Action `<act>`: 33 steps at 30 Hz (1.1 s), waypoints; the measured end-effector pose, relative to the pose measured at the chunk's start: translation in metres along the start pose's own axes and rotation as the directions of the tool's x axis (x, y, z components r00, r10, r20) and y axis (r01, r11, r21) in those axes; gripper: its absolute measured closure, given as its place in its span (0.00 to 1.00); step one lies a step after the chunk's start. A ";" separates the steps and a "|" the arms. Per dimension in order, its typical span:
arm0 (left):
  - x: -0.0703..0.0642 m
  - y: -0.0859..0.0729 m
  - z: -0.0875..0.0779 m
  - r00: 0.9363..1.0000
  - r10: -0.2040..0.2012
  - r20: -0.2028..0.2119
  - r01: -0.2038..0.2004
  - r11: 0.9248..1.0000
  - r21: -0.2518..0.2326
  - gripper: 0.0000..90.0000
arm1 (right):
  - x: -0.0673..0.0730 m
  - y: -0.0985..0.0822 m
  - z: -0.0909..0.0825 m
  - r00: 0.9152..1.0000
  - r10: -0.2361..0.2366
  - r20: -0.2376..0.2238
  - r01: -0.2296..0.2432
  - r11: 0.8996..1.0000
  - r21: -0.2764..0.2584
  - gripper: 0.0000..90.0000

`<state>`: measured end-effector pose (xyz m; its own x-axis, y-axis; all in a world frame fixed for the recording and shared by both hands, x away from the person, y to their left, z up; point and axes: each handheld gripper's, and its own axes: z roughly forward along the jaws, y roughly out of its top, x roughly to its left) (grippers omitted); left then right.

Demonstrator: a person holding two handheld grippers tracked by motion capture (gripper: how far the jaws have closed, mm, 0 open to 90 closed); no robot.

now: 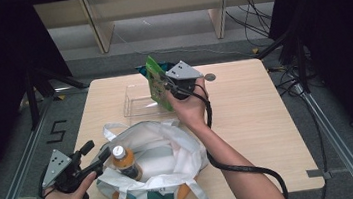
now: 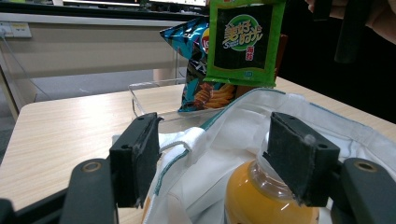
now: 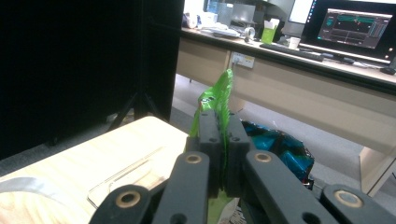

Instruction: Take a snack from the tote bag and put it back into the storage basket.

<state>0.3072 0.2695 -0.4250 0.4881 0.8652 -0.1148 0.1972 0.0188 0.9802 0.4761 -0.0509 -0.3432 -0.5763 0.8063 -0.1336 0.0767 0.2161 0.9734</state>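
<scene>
My right tool (image 1: 167,89) is clenched on the green snack packet (image 1: 156,84), holding it up on edge above the desk (image 1: 252,116); in the right gripper view the two jaws press flat together with the green film (image 3: 219,100) pinched between them. The packet hangs over the near rim of the clear tray (image 1: 137,100), which sits toward the far middle of the desk. A blue chip bag (image 2: 201,70) stands in that tray, right behind the green packet. To my right the desk is bare wood out to its edge, with a small round disc (image 1: 210,77) near the far edge.

My left tool (image 1: 98,161) is released, its jaws standing apart at the near left corner of the desk, by the rim of the white tote bag (image 1: 171,155). The tote lies open on the near half of the desk, and an orange drink bottle (image 1: 123,162) stands inside it. The left gripper view shows the bottle (image 2: 261,196) between my open pads without contact, plus the packet's printed front (image 2: 245,39). The right gripper view gives the packet edge-on, with a counter with monitors (image 3: 355,28) beyond.
</scene>
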 end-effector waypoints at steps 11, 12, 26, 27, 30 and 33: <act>0.001 -0.001 0.001 1.000 -0.001 0.008 0.001 1.000 -0.009 0.37 | -0.002 -0.005 0.008 1.000 0.012 0.013 -0.013 1.000 0.023 1.00; 0.001 -0.001 0.001 1.000 -0.001 0.008 0.002 1.000 -0.009 0.37 | -0.001 -0.005 0.009 1.000 0.026 0.008 -0.026 0.999 0.027 1.00; 0.001 0.000 0.000 1.000 0.000 0.002 0.000 1.000 0.003 0.37 | -0.001 -0.006 0.022 0.999 -0.025 0.021 0.025 0.999 0.027 1.00; 0.001 -0.001 0.000 1.000 0.000 0.002 0.000 1.000 0.003 0.37 | -0.002 -0.006 0.022 0.999 -0.036 0.024 0.035 0.999 0.030 1.00; 0.001 -0.001 0.000 1.000 -0.001 0.003 0.001 1.000 0.003 0.37 | -0.001 -0.007 0.025 0.999 -0.022 0.027 0.022 0.999 0.027 1.00; 0.001 0.000 0.000 1.000 -0.002 0.002 0.002 1.000 0.001 0.37 | -0.001 -0.007 0.027 0.999 -0.025 0.030 0.024 0.999 0.027 1.00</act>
<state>0.3073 0.2703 -0.4254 0.4894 0.8641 -0.1175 0.1996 0.0202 0.9797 0.4979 -0.0381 -0.3549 -0.5536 0.8166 -0.1630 0.0845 0.2498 0.9646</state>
